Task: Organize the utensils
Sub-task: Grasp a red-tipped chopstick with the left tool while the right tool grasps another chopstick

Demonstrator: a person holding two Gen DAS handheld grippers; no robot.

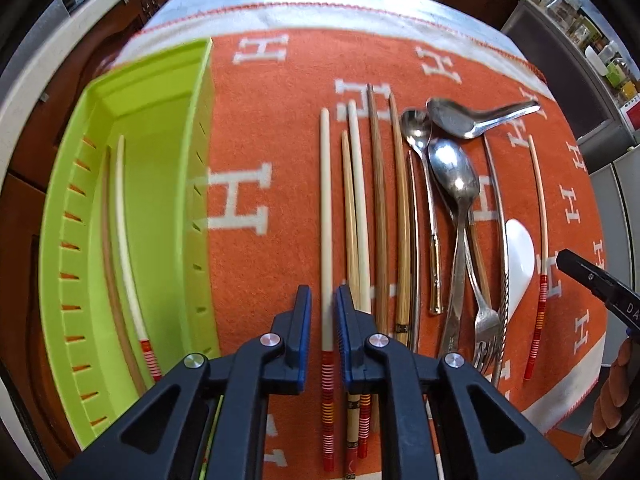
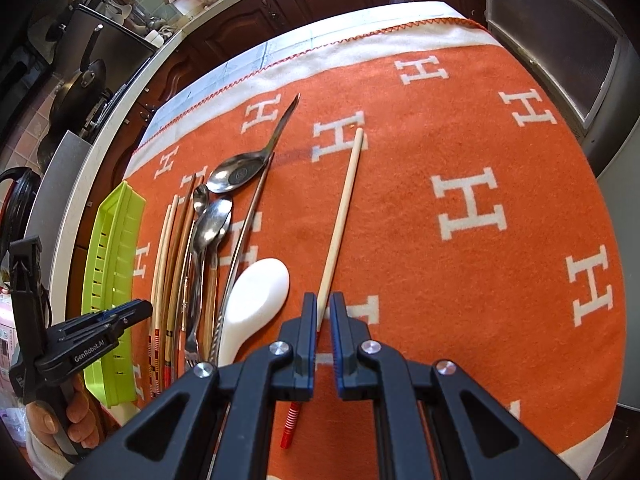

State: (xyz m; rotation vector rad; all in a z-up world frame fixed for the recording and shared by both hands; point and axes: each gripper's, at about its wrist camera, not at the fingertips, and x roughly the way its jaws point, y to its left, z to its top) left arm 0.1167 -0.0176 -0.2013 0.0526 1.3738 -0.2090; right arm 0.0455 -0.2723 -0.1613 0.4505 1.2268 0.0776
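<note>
Our left claw (image 1: 324,312) stands partly open, its jaws straddling a cream chopstick with a red-striped end (image 1: 326,240) without yet pinching it. Our right claw (image 2: 323,320) is likewise partly open around a second cream chopstick (image 2: 340,216), which lies by itself on the orange blanket (image 2: 460,300) covering the bench; whether a pad touches the stick we cannot tell.

Just right of the left claw lie more chopsticks, pale and dark bamboo (image 1: 378,208), then a small steel spoon (image 1: 416,128), a larger steel spoon (image 1: 454,176), a steel soup spoon (image 1: 472,118), a fork (image 1: 486,320) and a white ceramic spoon (image 1: 520,256). To the left sits the green tray (image 1: 200,128), which already holds a matching cream chopstick and a brown one.

To do this well, we judge each claw should settle low enough that the pads meet the stick's sides squarely, close near the striped end, and lift level. The left claw's right finger (image 1: 344,312) rides close to the neighbouring chopsticks, so we should close slowly to avoid dragging them. Then carry the stick over the tray wall and lay it parallel to those inside.
</note>
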